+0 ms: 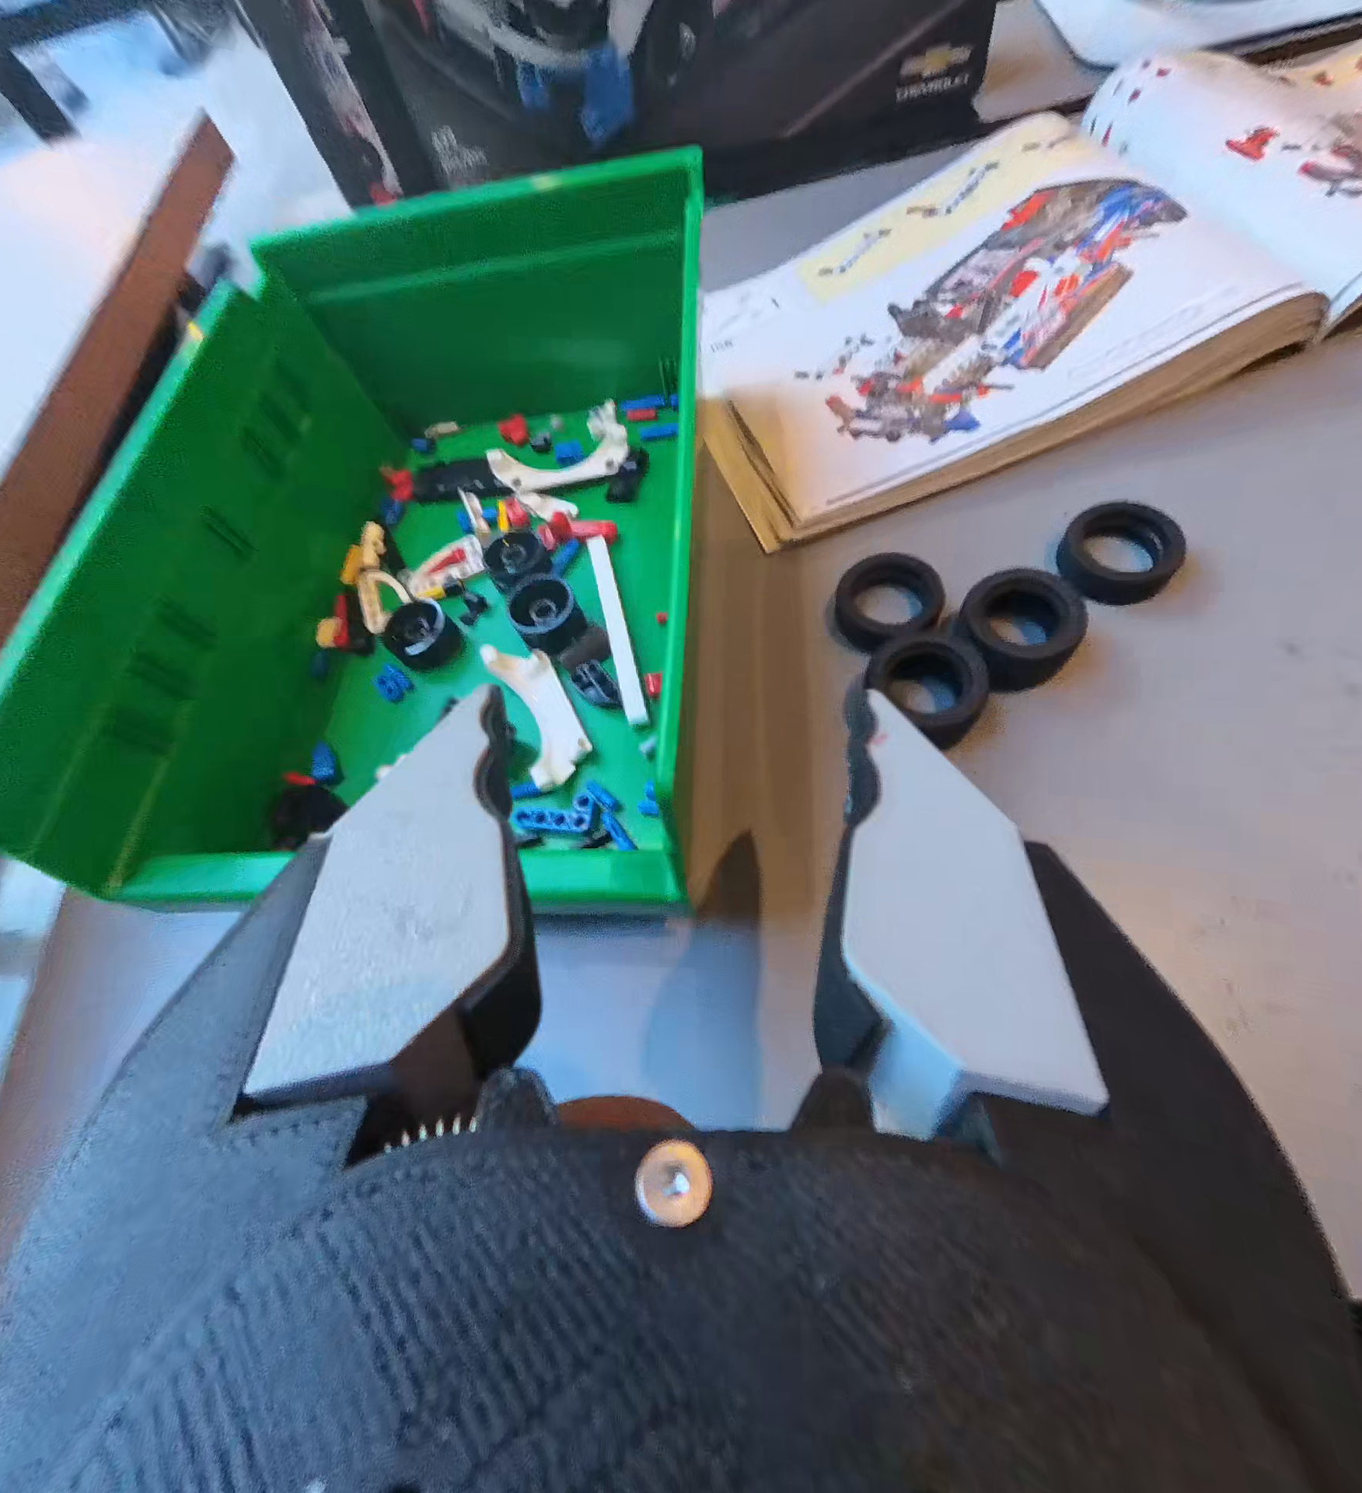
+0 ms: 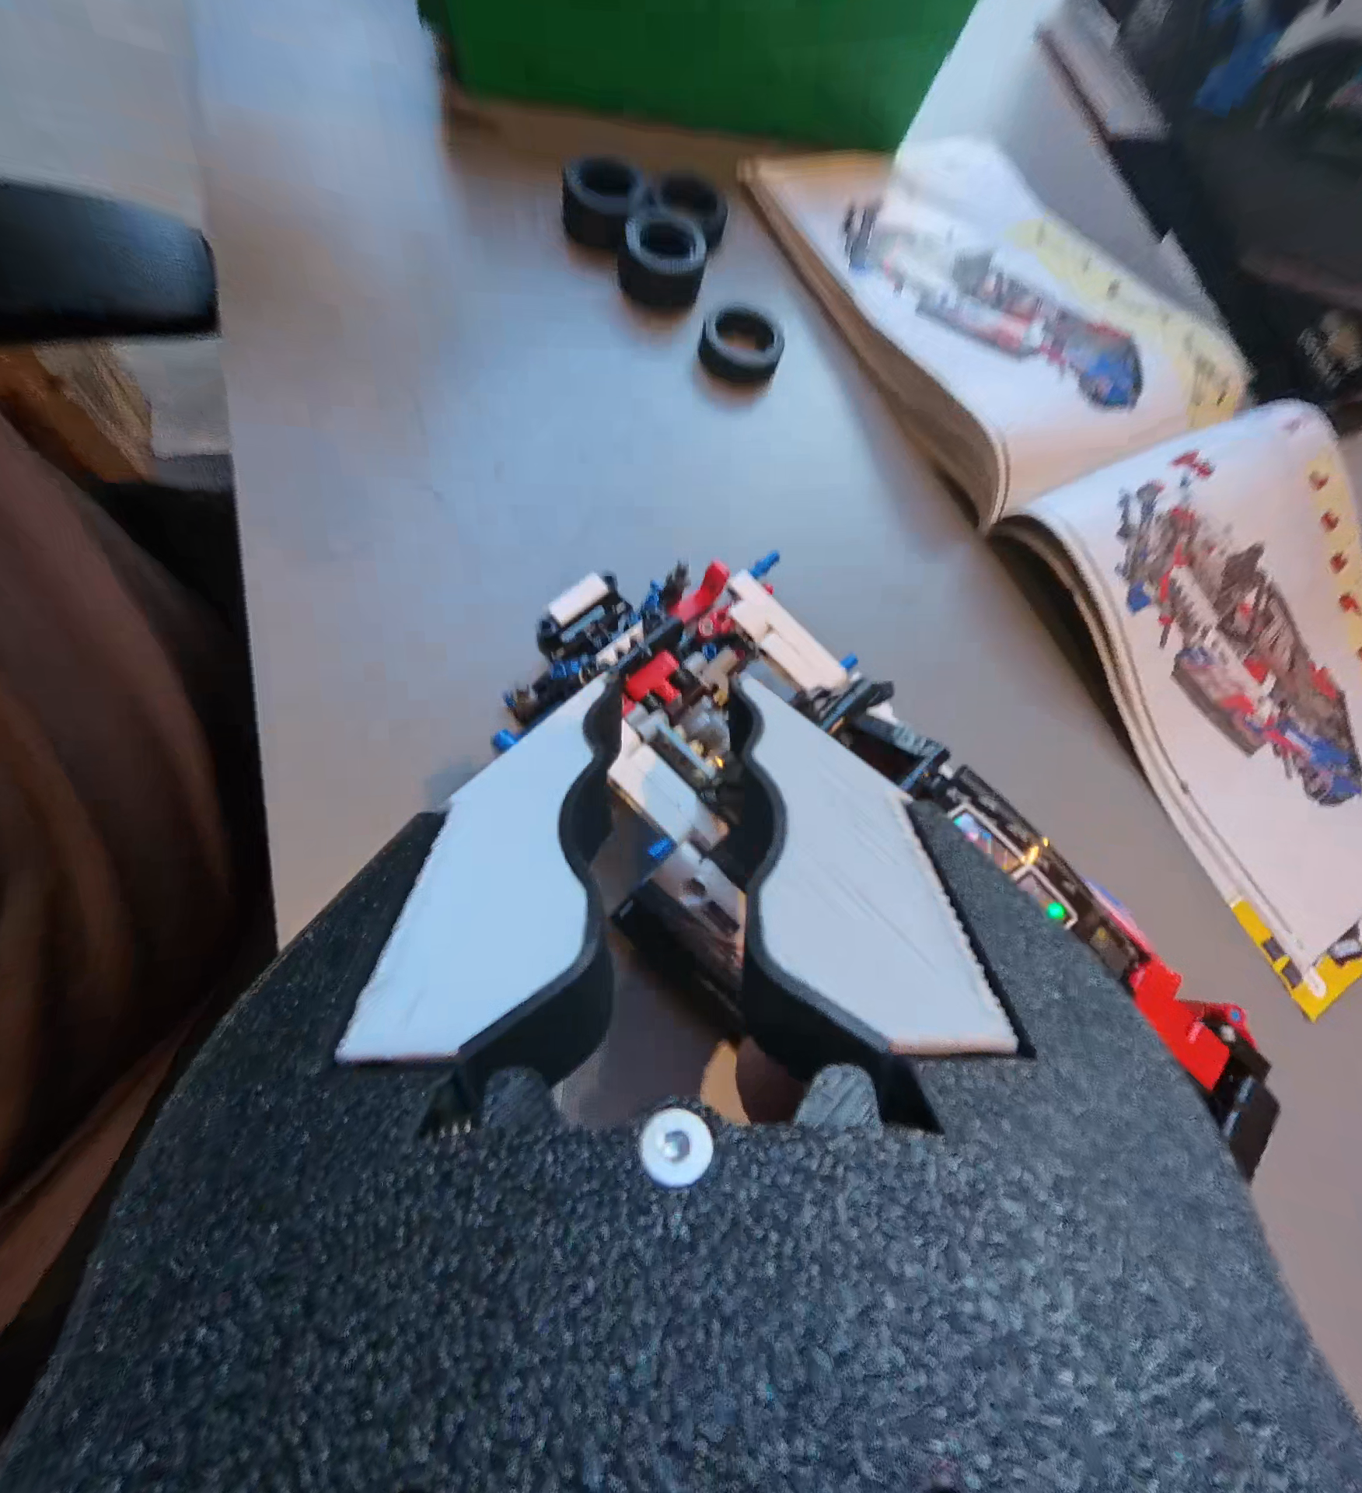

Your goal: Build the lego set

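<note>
Your right gripper point(image 2: 674, 711) is pinching the half-built white, red and black lego car point(image 2: 686, 695) steady while your spread, empty left gripper point(image 1: 674, 711) is hovering over the green plastic parts bin point(image 1: 419, 339).

The right gripper point(image 2: 674, 695) covered the middle of the partly built lego car point(image 2: 750, 638), so contact with its fingers could not be told. Beyond the car, the green bin point(image 2: 686, 73) was cut by the top edge and blurred. Inside the bin point(image 1: 460, 323), small pieces point(image 1: 573, 816) near the left gripper point(image 1: 674, 707) were partly hidden.
</note>
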`<state>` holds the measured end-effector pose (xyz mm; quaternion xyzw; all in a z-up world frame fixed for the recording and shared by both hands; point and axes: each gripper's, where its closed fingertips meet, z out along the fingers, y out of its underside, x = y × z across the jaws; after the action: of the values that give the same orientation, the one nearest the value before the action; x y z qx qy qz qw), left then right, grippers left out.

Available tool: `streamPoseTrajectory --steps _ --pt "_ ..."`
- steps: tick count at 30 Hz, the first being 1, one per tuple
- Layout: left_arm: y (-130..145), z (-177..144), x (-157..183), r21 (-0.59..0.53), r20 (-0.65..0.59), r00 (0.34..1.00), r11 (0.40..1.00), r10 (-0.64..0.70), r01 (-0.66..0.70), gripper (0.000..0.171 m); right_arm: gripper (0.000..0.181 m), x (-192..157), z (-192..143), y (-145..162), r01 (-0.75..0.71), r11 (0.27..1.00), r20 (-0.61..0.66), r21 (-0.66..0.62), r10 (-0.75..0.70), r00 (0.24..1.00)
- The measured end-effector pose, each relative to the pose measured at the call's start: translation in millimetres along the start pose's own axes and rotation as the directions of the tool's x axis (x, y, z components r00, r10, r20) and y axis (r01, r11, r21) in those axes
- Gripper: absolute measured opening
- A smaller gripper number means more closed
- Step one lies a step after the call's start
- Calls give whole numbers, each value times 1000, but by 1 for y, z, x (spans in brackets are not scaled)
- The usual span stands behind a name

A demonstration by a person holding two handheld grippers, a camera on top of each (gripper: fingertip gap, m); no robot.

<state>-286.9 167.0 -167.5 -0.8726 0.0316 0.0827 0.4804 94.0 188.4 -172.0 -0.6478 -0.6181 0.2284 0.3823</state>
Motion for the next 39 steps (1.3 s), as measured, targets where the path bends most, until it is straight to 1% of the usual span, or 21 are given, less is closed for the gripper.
streamPoseTrajectory --steps 1,3,4,6,8,10,13,15,16,18,21,22,23,24,26,28,30,32,36,37,39 --pt "11 6 4 -29 -37 999 999 -22 21 73 26 -1 -4 -8 -9 999 -1 43 9 1000" --pt "39 21 26 -154 -175 982 987 -73 45 51 26 -2 -10 -19 -21 995 -6 94 21 1000" --pt "47 26 34 -187 -203 976 981 -85 46 64 28 -2 -11 -22 -18 995 -13 101 20 1000" --pt "46 25 44 -172 -207 978 985 -26 -11 59 26 -1 -10 -28 -7 996 -31 90 10 999" --pt "39 19 62 -144 -250 968 989 -8 -29 58 26 1 -3 -36 1 998 -40 59 1 999" --pt "25 9 71 -78 -265 964 997 -23 2 68 26 0 12 -50 22 1000 -20 22 -21 1000" --pt "2 -11 79 48 -254 966 997 -39 53 76 32 0 57 -71 75 992 47 -100 -70 996" --pt "-1 -21 86 86 -231 973 996 -15 36 90 33 1 100 -84 146 971 107 -189 -127 986" --pt "-1 -25 88 103 -211 977 995 14 8 92 33 3 123 -88 171 957 131 -234 -143 981" --pt "-2 -35 91 150 -176 983 988 55 -29 78 33 1 169 -92 195 925 198 -327 -135 971" --pt "11 -40 96 153 -188 980 988 59 -30 78 27 9 223 -79 217 852 229 -476 -118 966" --pt "18 -39 94 140 -183 982 990 52 -26 80 24 15 233 -71 220 822 224 -525 -116 968" --pt "27 -38 88 129 -172 984 991 46 -24 80 9 16 238 -62 221 791 237 -571 -100 966" --pt "35 -37 80 118 -156 987 993 36 -18 79 7 14 240 -57 213 776 250 -594 -74 965" --pt "48 -38 59 111 -115 993 994 4 9 77 7 17 239 -60 173 764 208 -621 -52 977" --pt "56 -39 42 120 -99 994 991 -41 53 75 8 6 233 -61 172 744 215 -646 -38 976" --pt "61 -39 31 126 -99 993 989 -69 81 74 26 -5 227 -63 176 724 220 -667 -34 975" --pt "63 -38 18 148 -73 995 986 -64 74 73 29 -10 225 -76 192 755 204 -627 -79 976" --pt "59 -31 -7 203 -37 997 976 -67 73 70 37 -27 240 -116 229 859 235 -458 -131 963" --pt "55 -29 -12 219 -45 996 972 -72 80 70 33 -30 246 -118 258 859 248 -443 -159 956" --pt "40 -26 -25 266 -48 996 960 -79 89 68 22 -31 254 -101 305 803 280 -511 -180 943"
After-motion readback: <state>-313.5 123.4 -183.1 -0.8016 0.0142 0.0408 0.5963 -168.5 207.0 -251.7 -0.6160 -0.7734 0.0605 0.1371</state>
